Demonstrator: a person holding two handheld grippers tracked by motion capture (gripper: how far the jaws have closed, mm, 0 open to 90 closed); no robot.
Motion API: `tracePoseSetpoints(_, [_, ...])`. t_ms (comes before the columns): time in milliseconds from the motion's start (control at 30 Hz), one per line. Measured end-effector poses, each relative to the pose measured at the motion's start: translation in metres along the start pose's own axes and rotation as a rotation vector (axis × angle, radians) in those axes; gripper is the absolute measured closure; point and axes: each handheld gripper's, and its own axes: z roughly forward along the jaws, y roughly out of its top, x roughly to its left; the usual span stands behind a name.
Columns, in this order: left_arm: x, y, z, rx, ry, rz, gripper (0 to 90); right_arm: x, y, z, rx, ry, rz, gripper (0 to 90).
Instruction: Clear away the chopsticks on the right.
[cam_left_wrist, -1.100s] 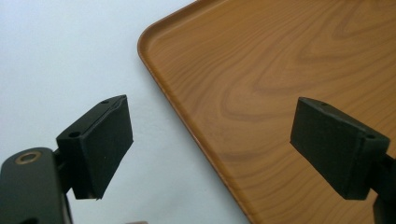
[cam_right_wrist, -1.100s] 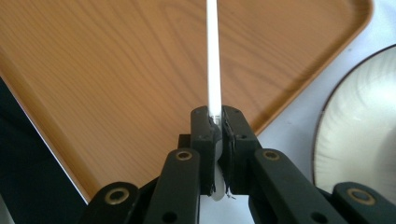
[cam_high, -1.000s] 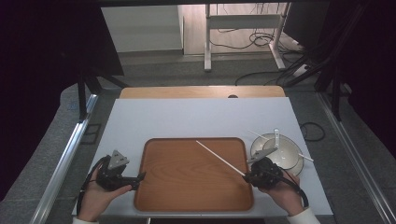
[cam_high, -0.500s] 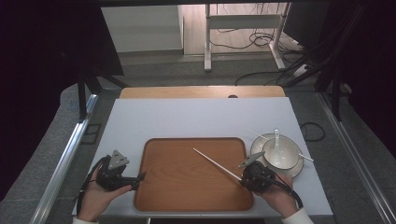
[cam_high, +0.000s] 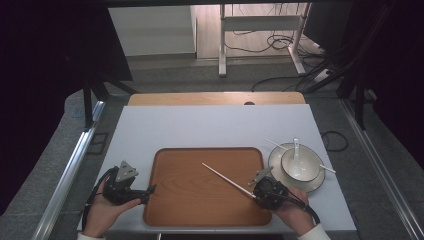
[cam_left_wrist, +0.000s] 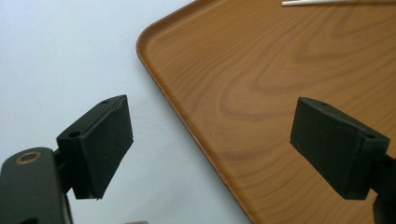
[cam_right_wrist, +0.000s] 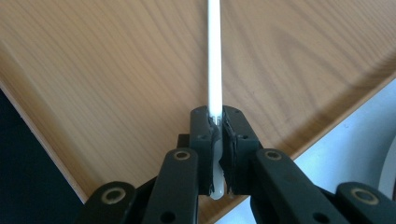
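right gripper (cam_high: 256, 192) low over wooden tray (cam_high: 190, 210), pinching white chopstick (cam_high: 225, 179) angled up-left, left gripper (cam_high: 148, 190) level at tray's left edge, jaws wide, nothing between them

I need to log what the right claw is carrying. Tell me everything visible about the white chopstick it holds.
The white chopstick is a slim, straight, smooth stick that looks like plastic or glazed ceramic. The right claw is shut on its thick end, whose rounded butt pokes out behind the pads. It points away from the claw over the wooden tray, toward the tray's middle. Whether its tip touches the tray cannot be told.
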Motion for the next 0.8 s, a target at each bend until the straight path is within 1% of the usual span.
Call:
tracePoseSetpoints(400, [0.0,-0.0004,0.0006,0.005,-0.001,0.005,12.7,0.0021,-0.0003,0.0037,0.022,0.0,-0.013,82.9])
tracePoseSetpoints(600, [0.0006,-0.0006,0.0001,0.004,0.0,0.004,12.8,0.0021,-0.0004,0.0038,0.022,-0.001,-0.018,82.4])
tracePoseSetpoints(733, [0.0007,-0.0008,0.0004,0.006,0.002,0.004,12.8,0.0029,-0.0004,0.0037,0.022,0.003,-0.024,79.9])
tracePoseSetpoints(800, [0.0006,-0.0007,0.0005,0.006,0.002,0.003,12.8,0.0033,-0.0003,0.0035,0.021,0.005,-0.03,76.0])
